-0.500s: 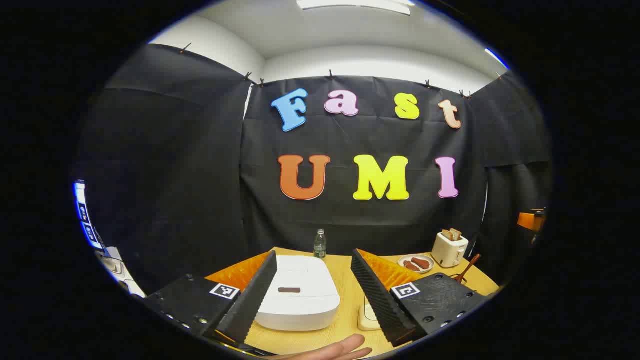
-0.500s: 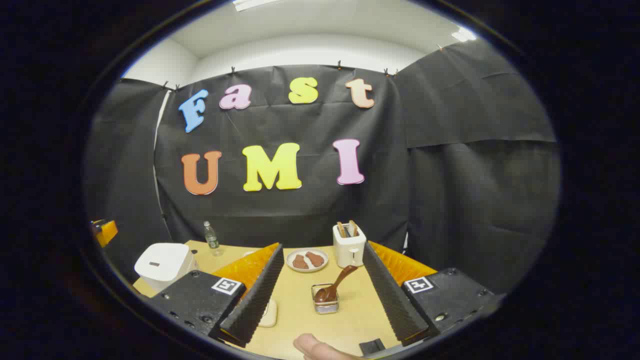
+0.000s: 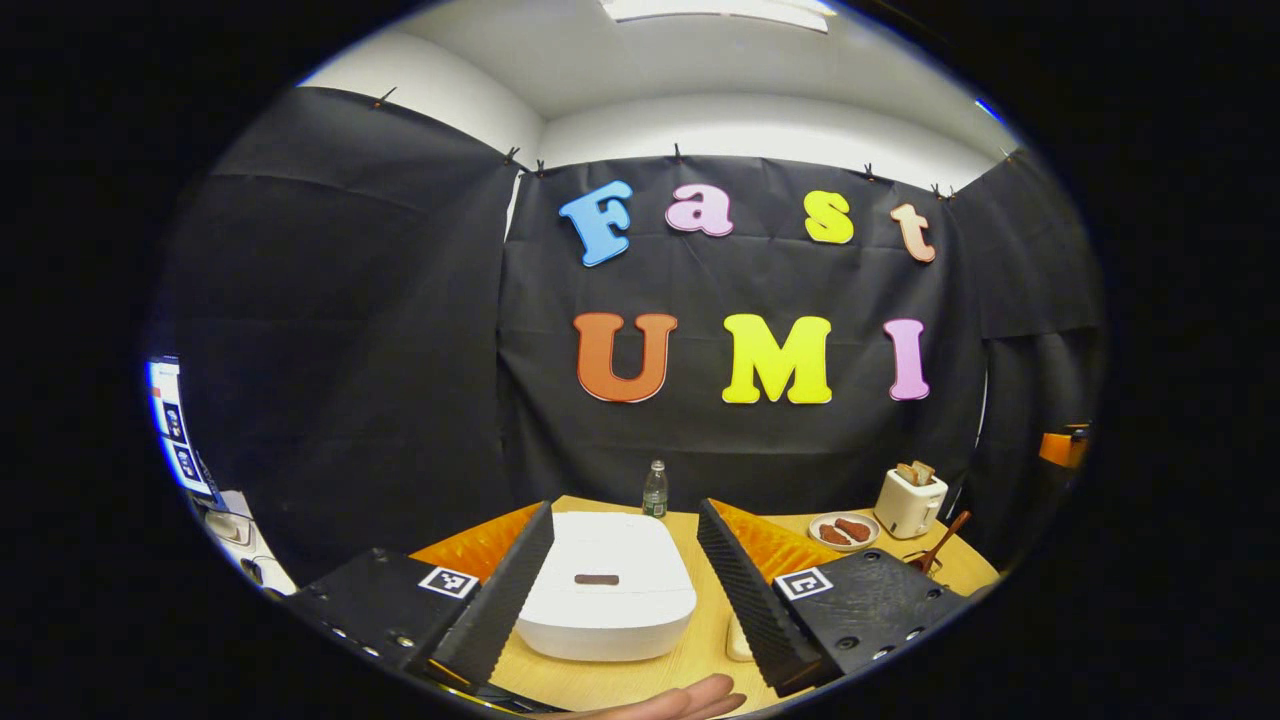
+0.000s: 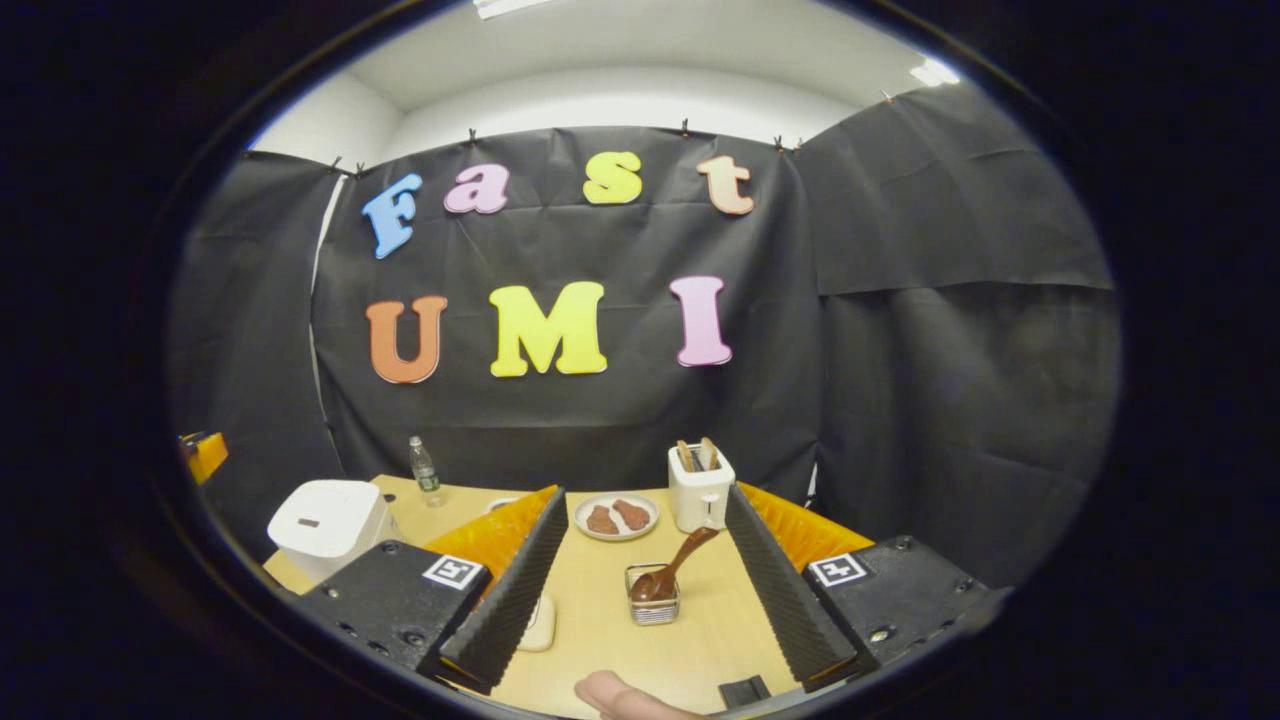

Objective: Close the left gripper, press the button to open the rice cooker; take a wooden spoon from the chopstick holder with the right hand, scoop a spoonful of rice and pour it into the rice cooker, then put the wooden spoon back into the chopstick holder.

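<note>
since the earlier frame my left gripper (image 3: 622,585) has drifted slightly, so the rice cooker (image 3: 607,600) sits a touch right between its fingers; the right gripper (image 4: 640,585) has barely shifted. both sets of fingers stand wide apart, holding nothing. the cooker's lid is down near the surface's left edge, its button (image 3: 597,579) facing me. the wooden spoon (image 4: 668,575) leans in the chopstick holder (image 4: 653,608) toward the right edge. i judge step 1 unstarted: next i must bring the left fingers together, then press that button.

Beside the rice cooker (image 3: 606,588), a cream dish (image 3: 738,640) is half hidden; its contents cannot be told.
</note>
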Demonstrator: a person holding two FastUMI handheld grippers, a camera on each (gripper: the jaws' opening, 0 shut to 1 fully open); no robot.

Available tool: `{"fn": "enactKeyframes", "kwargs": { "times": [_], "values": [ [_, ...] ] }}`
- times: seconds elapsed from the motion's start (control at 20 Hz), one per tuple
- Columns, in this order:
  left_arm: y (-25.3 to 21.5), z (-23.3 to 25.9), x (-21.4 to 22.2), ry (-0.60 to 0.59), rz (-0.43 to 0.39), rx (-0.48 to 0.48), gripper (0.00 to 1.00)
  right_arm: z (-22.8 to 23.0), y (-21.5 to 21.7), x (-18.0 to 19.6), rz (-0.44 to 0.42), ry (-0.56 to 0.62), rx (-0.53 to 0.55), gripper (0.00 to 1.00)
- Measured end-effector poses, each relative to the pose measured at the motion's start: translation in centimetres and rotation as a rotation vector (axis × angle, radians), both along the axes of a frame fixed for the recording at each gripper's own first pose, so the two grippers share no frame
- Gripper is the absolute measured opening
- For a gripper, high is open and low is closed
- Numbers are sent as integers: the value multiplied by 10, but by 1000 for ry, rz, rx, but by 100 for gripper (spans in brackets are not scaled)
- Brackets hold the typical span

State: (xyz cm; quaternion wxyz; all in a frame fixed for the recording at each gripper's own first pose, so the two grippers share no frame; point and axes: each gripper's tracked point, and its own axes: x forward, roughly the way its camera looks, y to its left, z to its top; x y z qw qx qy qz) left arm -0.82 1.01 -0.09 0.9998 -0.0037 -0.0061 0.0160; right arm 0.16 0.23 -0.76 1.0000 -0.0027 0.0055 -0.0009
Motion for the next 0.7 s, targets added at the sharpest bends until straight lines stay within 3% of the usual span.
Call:
{"fn": "enactKeyframes", "kwargs": {
  "times": [0.35,0.55,0.65,0.7],
  "values": [
    [-10,7,6,-45,-24,12,91,-8,-5,10,0,-16,1,99],
    [-16,-5,16,4,-49,19,69,-13,-10,18,-4,-30,3,100],
    [-21,-14,23,39,-71,12,53,-17,-12,22,-7,-27,1,100],
    [-19,-20,26,62,-62,16,40,-19,-12,23,-3,-24,-2,100]
  ]
}}
